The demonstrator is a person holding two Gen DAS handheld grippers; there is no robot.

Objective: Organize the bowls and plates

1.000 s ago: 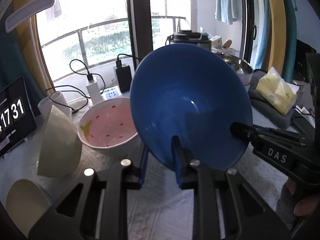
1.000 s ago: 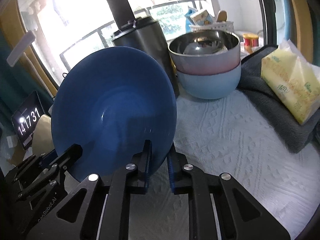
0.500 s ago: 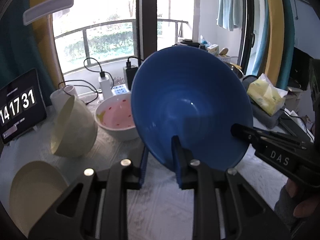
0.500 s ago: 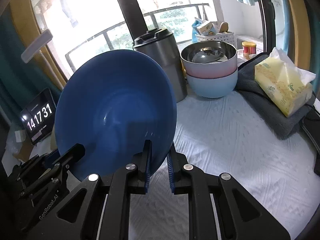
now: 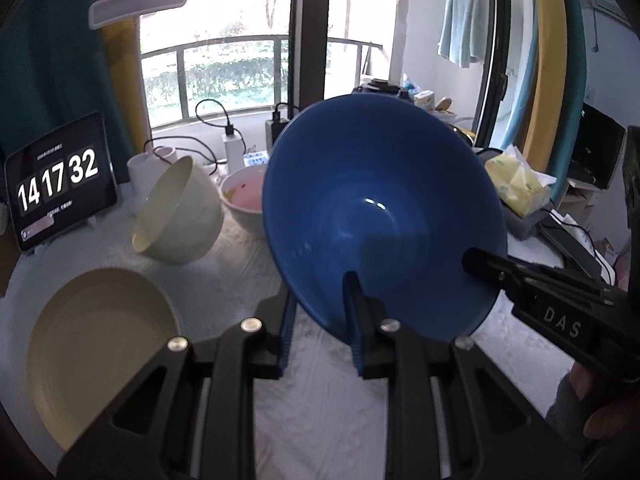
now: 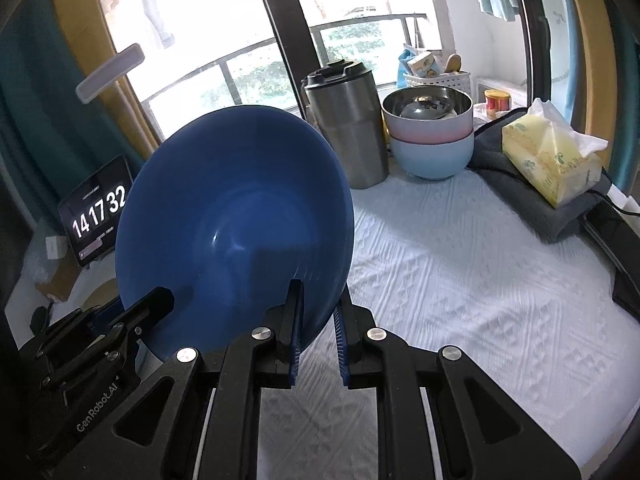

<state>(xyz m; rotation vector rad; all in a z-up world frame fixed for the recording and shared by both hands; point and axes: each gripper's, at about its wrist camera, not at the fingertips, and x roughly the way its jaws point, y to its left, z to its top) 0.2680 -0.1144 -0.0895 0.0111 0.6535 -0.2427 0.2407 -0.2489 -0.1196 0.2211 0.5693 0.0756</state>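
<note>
Blue bowl (image 5: 380, 216) held off the table, tipped on edge, hollow facing both cameras. Left gripper (image 5: 320, 316) pinching the bowl's lower rim: one finger inside the hollow, the other behind the wall. Right gripper (image 6: 318, 312) pinching the rim too, one finger inside, one outside, jaws nearly together on the thin wall. In the left wrist view, right gripper entering at 4 o'clock, tip on the bowl's rim; part of a hand (image 5: 592, 412) at 5 o'clock beneath it. In the right wrist view, left gripper at 8 o'clock, tip against the bowl's lower left edge.

White textured tablecloth (image 6: 460, 280) under everything. From the left wrist view: cream plate (image 5: 100, 344) flat at 8 o'clock; cream bowl (image 5: 180, 212) tilted on its side at 10 o'clock, mouth toward lower left; white bowl with pink inside (image 5: 244, 200) just beside it, partly hidden behind the blue bowl. Tablet clock (image 5: 60, 184) propped at 9 o'clock. Chargers and cables along the window sill at 12 o'clock.

From the right wrist view: steel tumbler (image 6: 348, 128) at 12 o'clock; just right of it a stack, steel-lined pink bowl (image 6: 428, 120) nested in a light blue bowl (image 6: 432, 156). Yellow tissue pack (image 6: 552, 160) on a folded grey cloth (image 6: 520, 192) at 2 o'clock.
</note>
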